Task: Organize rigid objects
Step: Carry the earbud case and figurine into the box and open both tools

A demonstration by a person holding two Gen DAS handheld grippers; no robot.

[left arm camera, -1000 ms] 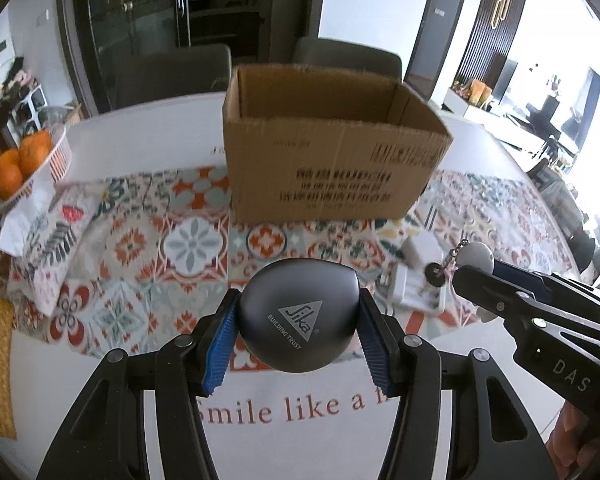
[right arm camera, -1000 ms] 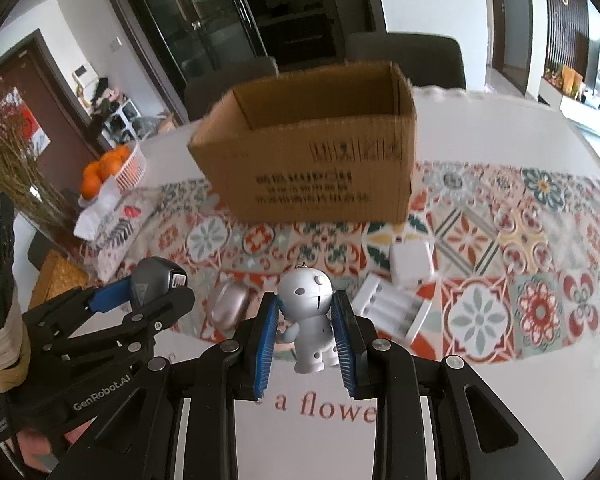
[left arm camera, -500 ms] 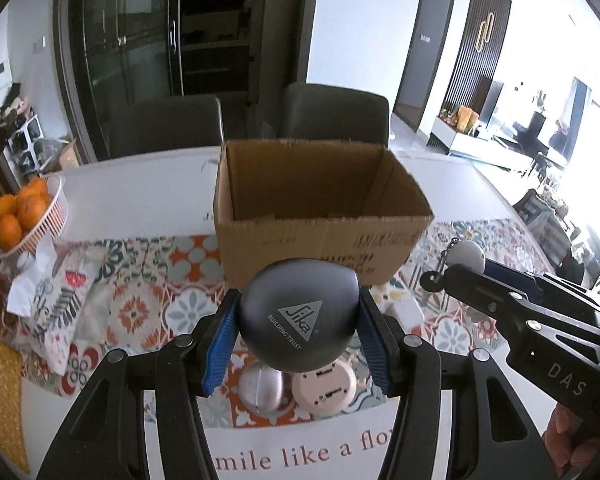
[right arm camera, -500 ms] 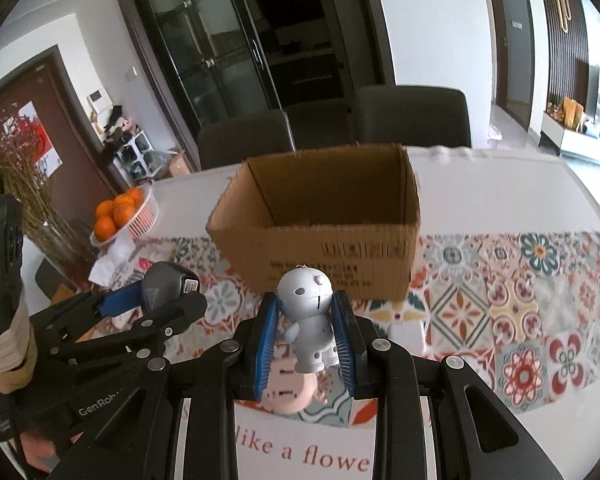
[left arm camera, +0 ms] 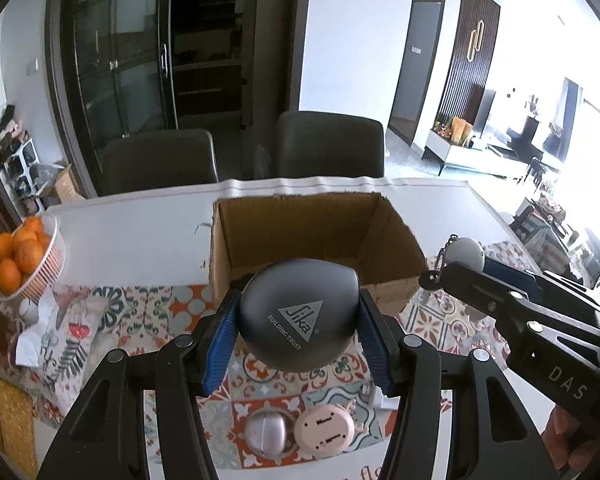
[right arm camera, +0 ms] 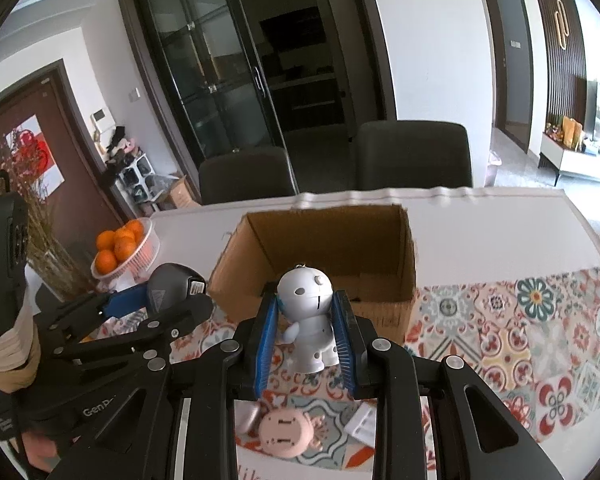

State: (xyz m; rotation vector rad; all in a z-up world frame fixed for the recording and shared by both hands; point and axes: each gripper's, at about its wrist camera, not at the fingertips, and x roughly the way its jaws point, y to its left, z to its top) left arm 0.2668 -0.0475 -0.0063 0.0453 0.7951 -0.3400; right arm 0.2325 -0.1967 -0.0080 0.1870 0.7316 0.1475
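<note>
Patterned tablecloth [left arm camera: 148, 312]; only the right view shows the figurine's [right arm camera: 309, 320] face.

My right gripper [right arm camera: 306, 338] clamps a small white plastic robot figurine [right arm camera: 309, 320] upright between its blue ribbed pads [right arm camera: 265, 344], raised in front of an open brown cardboard box [right arm camera: 320, 256] that stands on the patterned tile-print table runner [right arm camera: 540, 332]. At left, my left gripper [right arm camera: 168, 300] holds a dark grey rounded case [right arm camera: 168, 286]. Below the figurine, a round pink plastic piece [right arm camera: 286, 432] lies on the runner near the table's front edge. A white basket of oranges [right arm camera: 124, 252] sits by the table's left edge.
</note>
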